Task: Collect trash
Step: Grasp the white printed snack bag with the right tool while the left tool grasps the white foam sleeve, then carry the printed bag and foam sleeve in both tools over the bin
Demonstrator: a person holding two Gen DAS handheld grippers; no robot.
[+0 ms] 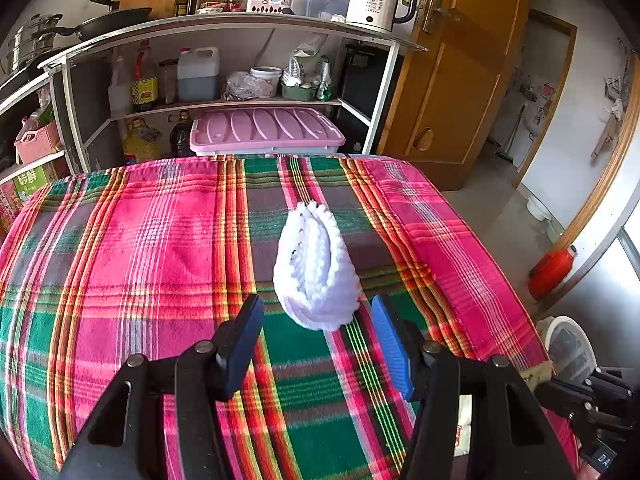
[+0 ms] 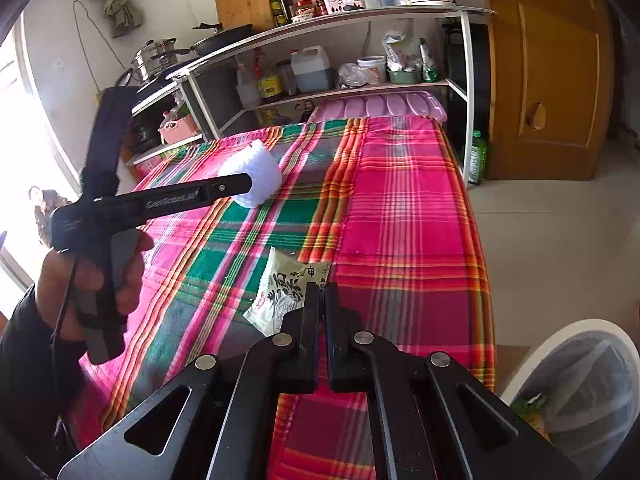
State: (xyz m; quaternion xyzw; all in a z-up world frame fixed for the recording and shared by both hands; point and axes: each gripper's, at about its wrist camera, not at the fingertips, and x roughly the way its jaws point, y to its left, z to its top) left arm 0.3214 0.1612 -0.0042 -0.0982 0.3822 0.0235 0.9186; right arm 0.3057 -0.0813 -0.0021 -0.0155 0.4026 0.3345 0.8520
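Left gripper (image 1: pixel 316 340): fingers spread apart, nothing pinched; the white foam net (image 1: pixel 314 268) lies just ahead of the blue pads (image 1: pixel 390 344), between their lines but not pressed by them.
Right gripper (image 2: pixel 322 300): fingers clenched on the corner of a white printed sachet wrapper (image 2: pixel 282 294), which hangs from the tips just above the cloth.
White foam net: lying on the plaid cloth (image 1: pixel 140 240), in the middle of the surface toward its far edge, open slit facing up.
Sachet wrapper: over the middle of the surface, nearer the near edge than the net, well apart from it.
Left hand (image 2: pixel 92 280): seen from the right wrist view, wrapped around the black handle of its gripper, dark sleeve at the wrist.
Bin (image 2: pixel 520 368): white-rimmed, lined with a clear bag, on the floor beyond the right edge of the surface near its near corner.
Background: shelf unit (image 1: pixel 224 28) past the far edge, with a kettle (image 1: pixel 376 0) on top.
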